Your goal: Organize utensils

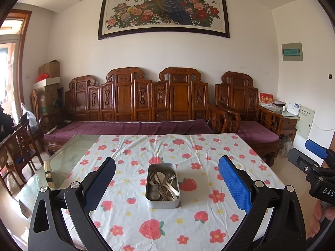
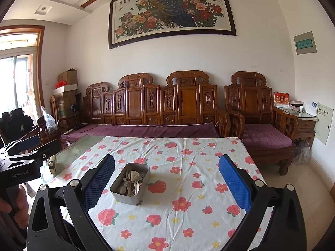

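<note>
Two blue fingers of the left gripper (image 1: 166, 185) sit closest in the left wrist view, spread wide w/ nothing between them but air. Past them, right in the middle, a metal tin (image 1: 162, 186) rests on a cloth w/ red flowers & strawberries (image 1: 188, 226). Inside the tin, forks & spoons (image 1: 165, 183) lie in a messy pile. At the right edge the right gripper (image 1: 314, 152) pokes in, well apart from the tin. Behind the table stands a big carved wood sofa (image 1: 146, 100) w/ purple cushions, & a peacock picture (image 1: 163, 8) hangs on the wall. Next, the right wrist view: right gripper (image 2: 166, 186) fingers are up close, also wide open & holding nothing. Same tin (image 2: 130, 183) sits a bit left of center, near the left finger, not touching it. Far left, a hand (image 2: 19, 207) holds the handle of the other gripper. Bare glass tabletop (image 2: 77, 148) shows left of the cloth.
</note>
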`<state>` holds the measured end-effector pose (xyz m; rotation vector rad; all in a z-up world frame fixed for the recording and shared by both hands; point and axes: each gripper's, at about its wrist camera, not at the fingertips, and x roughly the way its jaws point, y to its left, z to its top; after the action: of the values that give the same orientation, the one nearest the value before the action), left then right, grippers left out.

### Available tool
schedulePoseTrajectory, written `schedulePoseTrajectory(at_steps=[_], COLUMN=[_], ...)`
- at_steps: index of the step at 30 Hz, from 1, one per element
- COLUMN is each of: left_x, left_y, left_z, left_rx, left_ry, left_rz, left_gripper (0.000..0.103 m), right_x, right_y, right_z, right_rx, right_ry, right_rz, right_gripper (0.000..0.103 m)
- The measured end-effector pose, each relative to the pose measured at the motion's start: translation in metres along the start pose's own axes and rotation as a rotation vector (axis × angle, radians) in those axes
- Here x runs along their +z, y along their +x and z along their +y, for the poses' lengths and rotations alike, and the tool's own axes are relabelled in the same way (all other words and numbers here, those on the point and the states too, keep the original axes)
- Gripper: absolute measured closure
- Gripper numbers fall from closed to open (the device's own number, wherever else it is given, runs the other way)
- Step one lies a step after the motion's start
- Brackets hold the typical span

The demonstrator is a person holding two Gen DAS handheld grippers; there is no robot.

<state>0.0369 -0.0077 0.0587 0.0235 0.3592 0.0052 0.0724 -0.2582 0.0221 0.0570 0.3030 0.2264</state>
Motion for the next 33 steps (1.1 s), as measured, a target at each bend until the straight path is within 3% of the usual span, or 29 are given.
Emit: schedulePoseTrajectory(at_steps=[33], left_x=[-0.0017], left_y=[0.0014], left_z=[-0.0019], left_rx=[0.006], left_ry=[-0.006], left_rz=[0.001], left_gripper=[0.008], right_x=[-0.0018], right_y=[0.0016], right_z=[0.0028], right_rx=[0.002], right_ry=[0.000], right_rz=[0.002], right_gripper=[0.003])
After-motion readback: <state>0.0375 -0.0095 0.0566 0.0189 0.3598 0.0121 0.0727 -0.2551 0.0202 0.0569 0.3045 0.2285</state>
